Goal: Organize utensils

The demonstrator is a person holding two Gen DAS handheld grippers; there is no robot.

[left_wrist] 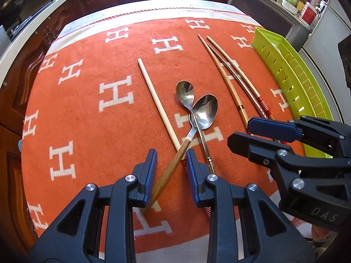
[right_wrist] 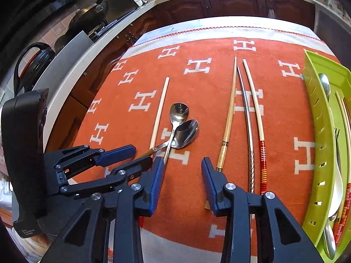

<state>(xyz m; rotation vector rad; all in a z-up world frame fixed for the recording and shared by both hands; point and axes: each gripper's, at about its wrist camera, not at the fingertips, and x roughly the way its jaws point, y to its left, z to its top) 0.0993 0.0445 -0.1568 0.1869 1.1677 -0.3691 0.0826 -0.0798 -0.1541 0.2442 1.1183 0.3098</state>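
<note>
Left wrist view: the left gripper (left_wrist: 171, 155) stands spread astride the wooden-handled spoon (left_wrist: 175, 151), pads not touching it. Right gripper (right_wrist: 182, 164) hangs spread, empty, a chopstick (right_wrist: 228, 118) just beyond its right finger.

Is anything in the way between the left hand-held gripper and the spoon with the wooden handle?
No. The wooden-handled spoon already lies between the open fingers of the left hand-held gripper. But it crosses over a pale chopstick, and the other spoon rests across its neck, so lifting it may nudge both.
</note>
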